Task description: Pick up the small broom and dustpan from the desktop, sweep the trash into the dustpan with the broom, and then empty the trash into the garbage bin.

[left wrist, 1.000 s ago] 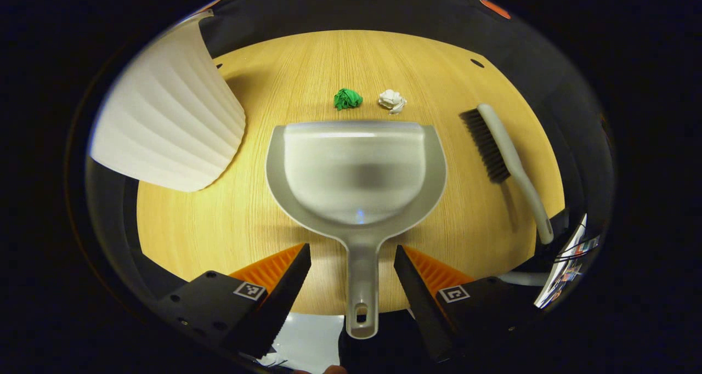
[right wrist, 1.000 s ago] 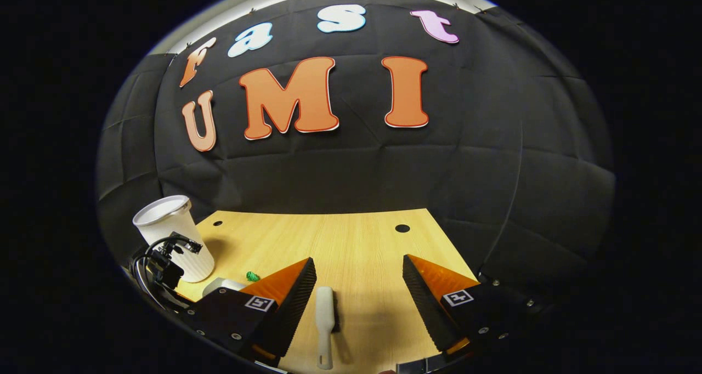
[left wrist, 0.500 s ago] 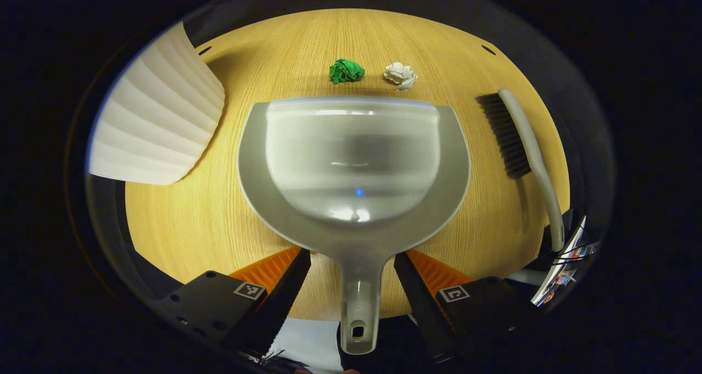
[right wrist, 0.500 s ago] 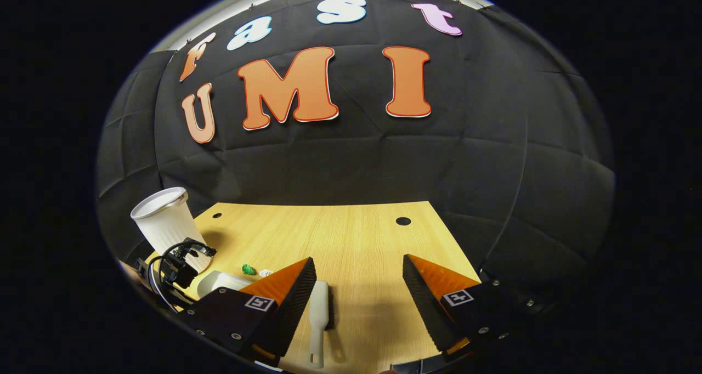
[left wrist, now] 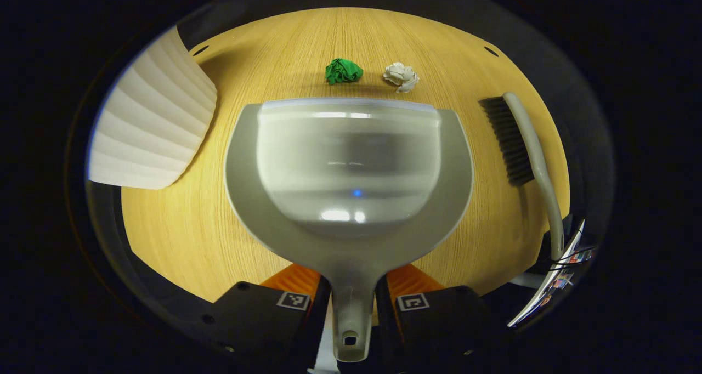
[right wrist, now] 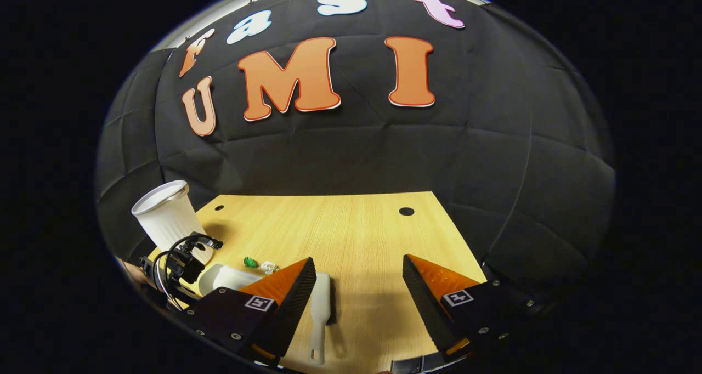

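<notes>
In the left gripper view, the left gripper (left wrist: 351,300) is seen clamped on the handle of the dustpan (left wrist: 349,165), a finger pressed against each side of the neck. The pan lies flat on the desk (left wrist: 181,220), its handle end overhanging the near edge and its front lip turned toward the far side. Just beyond that lip, a green wad (left wrist: 343,71) and a white wad (left wrist: 401,76) are seen side by side, apart from the pan. To the pan's right the broom (left wrist: 526,143) is laid lengthwise, bristles facing the pan, with a strip of bare wood left between them. To the pan's left the ribbed white bin (left wrist: 151,132) stands near the desk's far left corner, with open wood between it and the pan.

In the right gripper view, the right gripper (right wrist: 359,294) is held with its fingers wide apart and nothing between them, low over the near edge; the broom (right wrist: 319,313) lies just beside its left finger. Bare desk (right wrist: 362,231) is left ahead up to the far edge, where two small holes are seen. Black cloth is hung behind.
</notes>
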`<state>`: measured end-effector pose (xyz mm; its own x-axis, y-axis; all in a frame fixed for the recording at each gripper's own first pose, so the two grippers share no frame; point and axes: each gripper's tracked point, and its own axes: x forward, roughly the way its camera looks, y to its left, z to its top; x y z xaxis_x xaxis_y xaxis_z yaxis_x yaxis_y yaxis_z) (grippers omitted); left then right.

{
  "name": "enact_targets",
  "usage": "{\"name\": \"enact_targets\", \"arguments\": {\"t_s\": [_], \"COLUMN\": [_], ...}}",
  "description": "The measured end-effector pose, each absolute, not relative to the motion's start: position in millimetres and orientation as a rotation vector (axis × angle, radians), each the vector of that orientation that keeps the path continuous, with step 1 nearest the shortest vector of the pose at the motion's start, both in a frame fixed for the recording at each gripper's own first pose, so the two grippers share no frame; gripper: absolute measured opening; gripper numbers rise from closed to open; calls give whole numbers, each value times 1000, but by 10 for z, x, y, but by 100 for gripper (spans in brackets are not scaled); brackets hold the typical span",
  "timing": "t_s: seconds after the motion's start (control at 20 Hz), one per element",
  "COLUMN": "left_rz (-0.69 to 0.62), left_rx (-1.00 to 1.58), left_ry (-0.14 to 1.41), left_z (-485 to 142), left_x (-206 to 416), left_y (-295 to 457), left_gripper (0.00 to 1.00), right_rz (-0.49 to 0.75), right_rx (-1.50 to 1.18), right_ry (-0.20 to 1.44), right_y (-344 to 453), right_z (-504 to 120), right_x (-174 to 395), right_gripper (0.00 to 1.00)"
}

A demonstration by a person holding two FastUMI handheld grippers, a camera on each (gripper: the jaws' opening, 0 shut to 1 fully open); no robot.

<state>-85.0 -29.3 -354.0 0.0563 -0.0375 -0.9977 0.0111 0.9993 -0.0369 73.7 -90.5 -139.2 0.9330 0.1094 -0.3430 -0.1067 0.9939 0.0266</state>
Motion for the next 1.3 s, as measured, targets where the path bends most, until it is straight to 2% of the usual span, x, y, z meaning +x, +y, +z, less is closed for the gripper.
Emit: {"name": "enact_targets", "arguments": {"t_s": [0.05, 0.35, 0.55, 0.75, 1.05, 1.2, 1.25, 1.3], "left_rz": [-35, -60, -121, -142, -151, -154, -153, -151], "left_rx": [-24, -26, -5, -28, -16, -28, -37, -43], "left_ry": [1508, 1439, 1365, 1337, 1336, 1336, 1338, 1340], "left_z": [-3524, -3554, -3473, -3423, -3387, -3377, -3379, -3389], "left_x": [-832, -775, -762, -662, -724, -741, -744, -758], "left_y": [-295, -317, -275, -239, 13, 104, 127, 157], "left_gripper": [38, 33, 33, 33, 33, 33, 33, 33], "right_rz": [119, 204, 236, 244, 216, 208, 205, 189], "right_rx": [12, 9, -41, -66, -104, -102, -104, -112], "right_ry": [378, 645, 845, 987, 1106, 1135, 1132, 1136], "right_y": [-876, -630, -507, -417, -372, -354, -360, -384], "right_z": [-1454, -2195, -2830, -3193, -3559, -3606, -3619, -3617], "right_x": [737, 634, 466, 398, 362, 368, 399, 405], "right_gripper": [95, 96, 96, 96, 96, 89, 81, 78]}}
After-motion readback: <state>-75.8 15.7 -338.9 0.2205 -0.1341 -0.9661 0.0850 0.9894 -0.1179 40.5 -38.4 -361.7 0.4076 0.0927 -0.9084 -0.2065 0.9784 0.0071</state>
